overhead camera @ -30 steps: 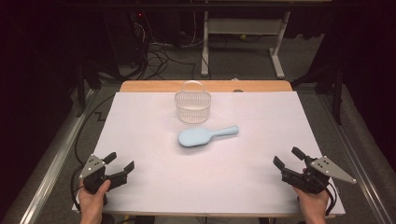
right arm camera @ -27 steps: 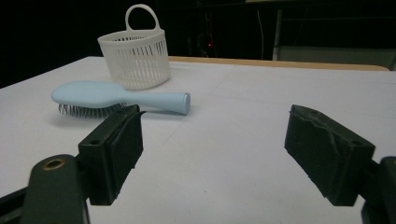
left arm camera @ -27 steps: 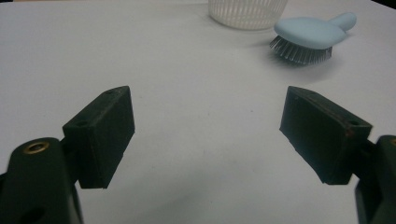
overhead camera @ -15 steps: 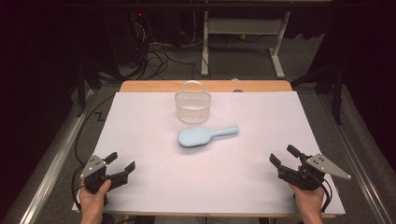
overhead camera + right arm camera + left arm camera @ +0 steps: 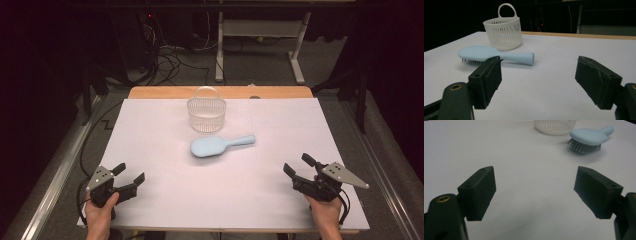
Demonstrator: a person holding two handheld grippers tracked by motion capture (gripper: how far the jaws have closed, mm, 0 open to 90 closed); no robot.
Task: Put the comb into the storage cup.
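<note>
A light blue hairbrush [image 5: 220, 145] lies bristles down in the middle of the white table [image 5: 160, 150], its handle pointing right. Just behind it stands a white slatted basket [image 5: 206, 113] with a hoop handle. The brush [image 5: 590, 138] and basket [image 5: 555, 125] sit far ahead in the left gripper view; the brush [image 5: 491, 55] and basket [image 5: 503, 30] lie ahead-left in the right gripper view. My left gripper [image 5: 129, 173] is open near the front left corner. My right gripper [image 5: 298, 165] is open near the front right. Both [image 5: 535, 192] [image 5: 537, 80] hold nothing.
A wooden strip [image 5: 165, 92] edges the table's far side. Beyond it are a desk frame [image 5: 260, 35] and cables [image 5: 175, 55] on the dark floor. Metal rails [image 5: 60, 170] run along both sides of the table.
My right gripper has shifted slightly left and forward across the table. The left gripper, brush and basket have stayed put.
</note>
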